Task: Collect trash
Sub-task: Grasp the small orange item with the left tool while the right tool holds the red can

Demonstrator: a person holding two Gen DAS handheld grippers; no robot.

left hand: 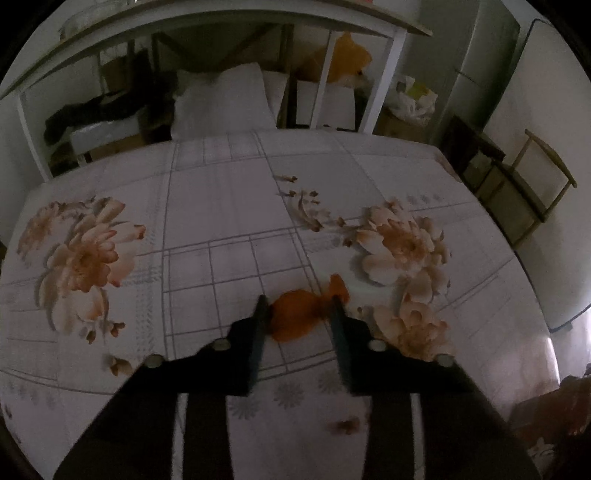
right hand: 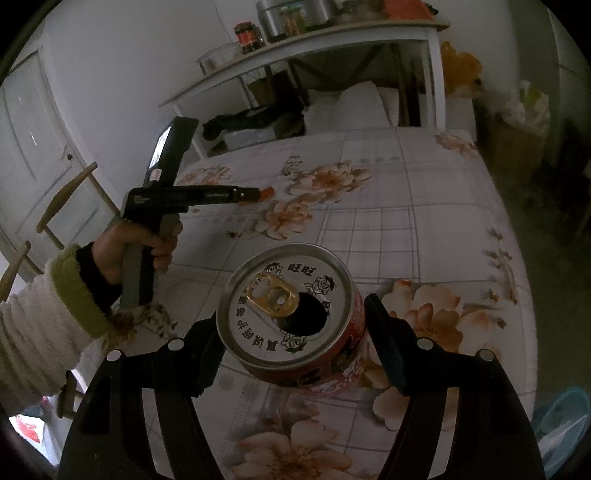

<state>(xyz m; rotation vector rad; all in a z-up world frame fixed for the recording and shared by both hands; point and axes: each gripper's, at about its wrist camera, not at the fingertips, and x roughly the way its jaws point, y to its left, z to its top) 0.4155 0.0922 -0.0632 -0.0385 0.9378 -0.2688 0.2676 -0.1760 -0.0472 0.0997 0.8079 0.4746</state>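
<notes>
A crumpled orange wrapper (left hand: 295, 321) sits on the floral bed sheet (left hand: 221, 221), caught between the two fingers of my left gripper (left hand: 298, 301), whose pads press on its sides. From the right wrist view, the same left gripper (right hand: 258, 194) shows side-on with a bit of orange wrapper (right hand: 267, 191) at its tip, and a hand (right hand: 136, 251) in a white and green sleeve holds it. My right gripper (right hand: 293, 310) is shut on a red drink can (right hand: 255, 325) with an opened silver lid and gold pull tab, held above the sheet.
A white pillow (left hand: 221, 99) lies at the head of the bed under a white table (left hand: 229, 22). Jars (right hand: 251, 37) stand on that table. A wooden chair (left hand: 532, 184) is beside the bed on the right, and a blue basket (right hand: 565, 417) is at the lower right.
</notes>
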